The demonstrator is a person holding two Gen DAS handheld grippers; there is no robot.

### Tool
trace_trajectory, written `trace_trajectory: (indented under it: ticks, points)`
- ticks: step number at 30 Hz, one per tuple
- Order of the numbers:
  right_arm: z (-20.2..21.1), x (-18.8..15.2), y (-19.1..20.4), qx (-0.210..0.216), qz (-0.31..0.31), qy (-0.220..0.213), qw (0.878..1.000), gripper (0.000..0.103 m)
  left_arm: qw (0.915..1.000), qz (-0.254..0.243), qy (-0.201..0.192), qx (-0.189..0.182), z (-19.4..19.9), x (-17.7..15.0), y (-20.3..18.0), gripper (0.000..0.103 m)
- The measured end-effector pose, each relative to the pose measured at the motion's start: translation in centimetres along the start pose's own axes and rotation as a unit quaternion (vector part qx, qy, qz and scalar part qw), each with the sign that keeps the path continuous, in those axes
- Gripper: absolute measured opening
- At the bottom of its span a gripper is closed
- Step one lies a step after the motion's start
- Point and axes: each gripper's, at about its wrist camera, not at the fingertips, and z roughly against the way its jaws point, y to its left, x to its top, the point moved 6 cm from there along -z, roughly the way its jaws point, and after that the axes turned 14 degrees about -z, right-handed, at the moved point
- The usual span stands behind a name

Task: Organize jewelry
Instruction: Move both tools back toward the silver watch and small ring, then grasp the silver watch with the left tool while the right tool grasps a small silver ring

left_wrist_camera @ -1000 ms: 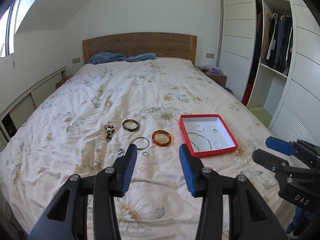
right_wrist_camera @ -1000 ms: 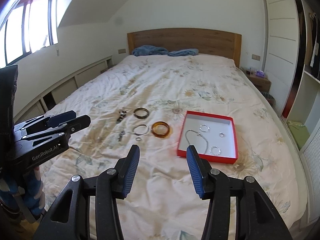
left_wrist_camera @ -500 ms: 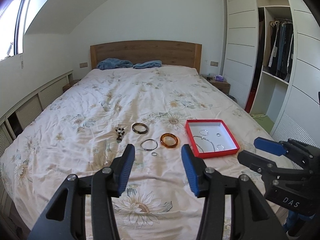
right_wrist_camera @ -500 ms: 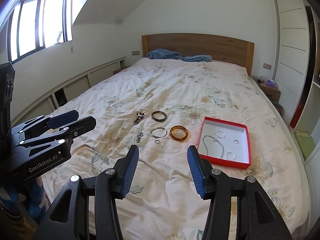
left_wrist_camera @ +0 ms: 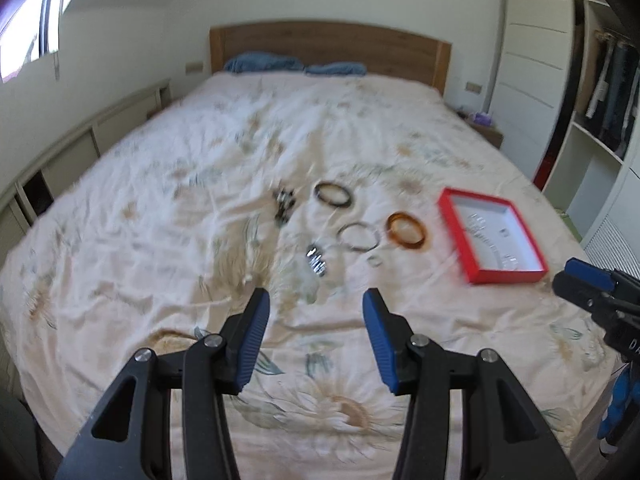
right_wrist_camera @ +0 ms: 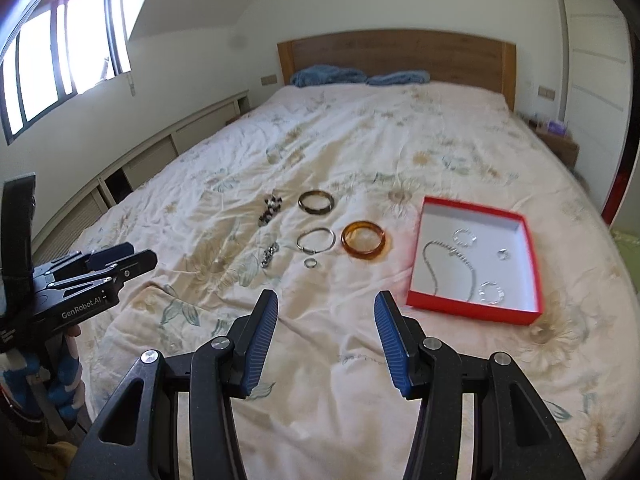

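Observation:
A red box (right_wrist_camera: 529,236) with a white inside lies on the bed and holds a silver chain (right_wrist_camera: 450,262) and small rings. Left of it lie an amber bangle (right_wrist_camera: 363,239), a silver bangle (right_wrist_camera: 316,239), a dark bangle (right_wrist_camera: 316,201), a small ring (right_wrist_camera: 311,263) and dark bead pieces (right_wrist_camera: 271,205). The same items show blurred in the left wrist view, with the box (left_wrist_camera: 458,220) and amber bangle (left_wrist_camera: 405,229). My left gripper (left_wrist_camera: 316,322) and right gripper (right_wrist_camera: 326,322) are open and empty, above the bed's near part, short of the jewelry.
The flowered bedspread (right_wrist_camera: 360,140) covers the bed. A wooden headboard (right_wrist_camera: 396,52) and blue pillows (right_wrist_camera: 360,76) are at the far end. A wardrobe (left_wrist_camera: 600,100) stands at the right, low cabinets (right_wrist_camera: 160,152) and a window (right_wrist_camera: 60,64) at the left.
Both grippers have moved closer to the bed and the jewelry, which now looks larger. The left wrist view is blurred from motion. Both grippers stay open.

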Motion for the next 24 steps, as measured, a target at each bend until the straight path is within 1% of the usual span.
trace_trajectory:
  ticks: [3, 6, 10, 14, 18, 21, 24]
  points:
    - [-4.2, 0.0, -0.5, 0.007, -0.002, 0.027, 1.000, 0.050, 0.9998, 0.009, 0.020, -0.003, -3.5, -0.5, 1.4, 0.046]
    - [-8.2, 0.1, -0.5, 0.015, 0.000, 0.054, 0.998, 0.048, 0.9993, 0.007, 0.035, -0.013, -7.3, -0.1, 2.0, 0.046]
    - [-14.0, 0.5, -0.2, 0.030, 0.006, 0.088, 0.996, 0.045, 0.9975, 0.010, 0.057, -0.040, -12.0, 0.6, 1.5, 0.046]
    - [-18.9, 0.8, 0.2, 0.043, 0.016, 0.112, 0.993, 0.043, 0.9953, 0.013, 0.079, -0.055, -17.1, 1.3, 1.0, 0.046]
    - [-22.8, 1.0, 0.4, 0.055, 0.021, 0.131, 0.990, 0.041, 0.9937, 0.017, 0.095, -0.057, -21.6, 1.5, 1.3, 0.046]
    - [-24.7, 0.8, 0.7, 0.063, 0.026, 0.140, 0.988, 0.039, 0.9925, 0.017, 0.105, -0.061, -23.7, 1.3, 1.6, 0.045]
    - [-26.7, 0.6, 1.0, 0.068, 0.030, 0.149, 0.986, 0.036, 0.9916, 0.017, 0.110, -0.066, -25.2, 0.7, 1.9, 0.041]
